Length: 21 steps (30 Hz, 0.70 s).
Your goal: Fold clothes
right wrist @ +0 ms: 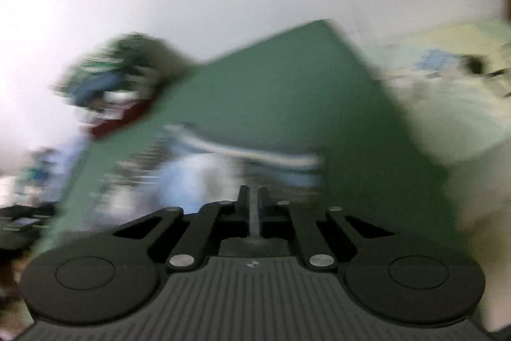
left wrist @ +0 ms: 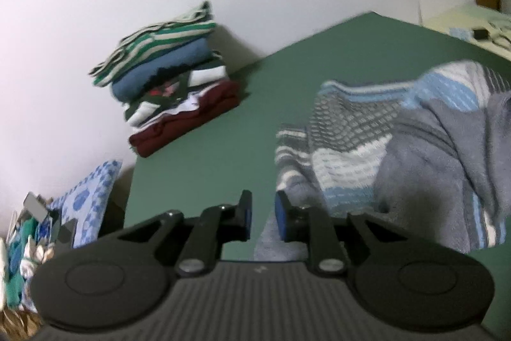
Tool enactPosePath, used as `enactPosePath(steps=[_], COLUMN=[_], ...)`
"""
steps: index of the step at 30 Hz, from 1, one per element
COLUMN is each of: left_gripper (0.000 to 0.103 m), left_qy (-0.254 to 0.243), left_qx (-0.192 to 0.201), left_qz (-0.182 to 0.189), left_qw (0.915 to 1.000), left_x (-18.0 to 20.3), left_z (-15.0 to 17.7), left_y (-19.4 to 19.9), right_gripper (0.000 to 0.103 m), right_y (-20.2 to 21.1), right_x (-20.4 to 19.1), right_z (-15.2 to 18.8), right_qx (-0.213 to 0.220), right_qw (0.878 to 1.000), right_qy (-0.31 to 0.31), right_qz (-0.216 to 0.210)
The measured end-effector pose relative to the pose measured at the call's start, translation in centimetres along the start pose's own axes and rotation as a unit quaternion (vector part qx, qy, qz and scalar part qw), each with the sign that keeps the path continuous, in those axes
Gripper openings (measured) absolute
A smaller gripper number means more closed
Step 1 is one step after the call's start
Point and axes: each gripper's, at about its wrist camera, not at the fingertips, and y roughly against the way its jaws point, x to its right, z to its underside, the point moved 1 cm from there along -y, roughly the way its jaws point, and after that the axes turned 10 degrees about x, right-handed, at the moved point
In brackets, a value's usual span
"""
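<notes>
In the right wrist view, blur smears the striped garment [right wrist: 223, 162].

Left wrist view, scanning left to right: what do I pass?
Cluttered basket → blue-patterned cloth → stack of folded clothes → left tool → bare green tabletop → unfolded striped grey-blue garment.

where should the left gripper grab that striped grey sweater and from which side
Probably the low grey fold nearest the left gripper, at the near left edge of the sweater. Come in low along the green table from the near side: the cloth lies bunched there with a loose edge just ahead of the open jaws, while the high folds to the right look thick to pinch.
</notes>
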Motion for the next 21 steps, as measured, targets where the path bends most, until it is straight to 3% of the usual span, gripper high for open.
enactPosePath(steps=[1,3,5,6,10,13,14,15,18,21], left_gripper=[0.026,0.038,0.051,0.051,0.052,0.051,0.051,0.052,0.052,0.043], left_qy=[-0.016,-0.052,-0.084,-0.09,-0.114,-0.131,-0.138,-0.146,-0.174,-0.188], left_qx=[-0.001,0.001,0.002,-0.001,-0.014,-0.023,-0.025,-0.023,-0.023,-0.028], left_qz=[0.009,0.035,0.061,0.068,0.099,0.122,0.127,0.128,0.112,0.08], left_qw=[0.9998,0.9981,0.9946,0.9936,0.9885,0.9836,0.9819,0.9807,0.9781,0.9784], left_x=[0.3,0.9,1.5,1.9,3.5,4.8,5.2,5.6,6.6,6.9], left_z=[0.2,0.8,1.4,1.7,2.9,3.7,4.0,4.1,4.7,4.8], left_y=[0.3,1.3,2.2,2.4,3.0,3.5,3.6,3.7,3.2,1.9], right_gripper=[0.011,0.037,0.052,0.054,0.054,0.051,0.035,0.012,0.012,0.011], right_y=[0.1,0.1,0.6,0.7,-0.6,-2.2,-2.5,-2.7,-2.4,-1.7], right_x=[-0.3,-2.5,-6.0,-7.3,-9.5,-8.7,-8.2,-7.5,-6.4,-5.6], right_z=[0.1,0.6,2.0,2.6,4.3,3.9,3.5,3.0,1.9,0.9], right_qx=[-0.009,-0.028,-0.029,-0.029,-0.03,-0.034,-0.037,-0.04,-0.029,-0.013], right_qw=[1.0,0.994,0.976,0.968,0.961,0.974,0.979,0.983,0.988,0.991], right_qy=[0.018,0.094,0.205,0.237,0.264,0.215,0.193,0.165,0.131,0.11], right_qz=[-0.002,-0.038,-0.069,-0.078,-0.083,-0.061,-0.061,-0.069,-0.074,-0.072])
